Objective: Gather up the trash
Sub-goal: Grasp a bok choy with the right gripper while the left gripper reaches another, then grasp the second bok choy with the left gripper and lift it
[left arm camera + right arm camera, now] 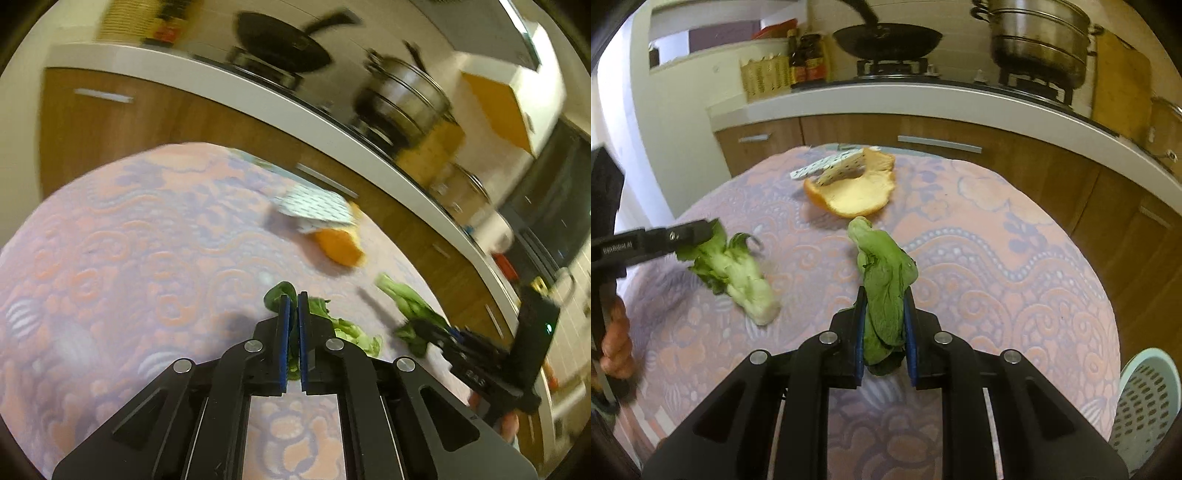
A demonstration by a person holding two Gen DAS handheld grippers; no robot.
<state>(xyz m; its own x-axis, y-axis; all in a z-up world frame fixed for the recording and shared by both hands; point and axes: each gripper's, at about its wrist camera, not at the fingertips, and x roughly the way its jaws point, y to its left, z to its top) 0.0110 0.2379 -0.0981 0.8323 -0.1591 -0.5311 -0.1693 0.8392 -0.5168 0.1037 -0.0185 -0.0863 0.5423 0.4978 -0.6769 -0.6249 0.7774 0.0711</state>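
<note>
The left gripper [711, 230] pinches only the leaf tips of a bok choy stalk [738, 277], whose heavy white base hangs low over the bench [997, 258]; the leaves may tear. The right gripper [884, 332] is clenched on a limp green leaf [886, 280]. A pale green perforated basket [1148, 402] beside the bench shows nothing inside. Orange peel [855, 192] and a printed wrapper [831, 168] lie uncollected.

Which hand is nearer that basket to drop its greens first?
Probably the right: the right gripper already clamps a leaf, and the basket sits just off its side of the table.
</note>
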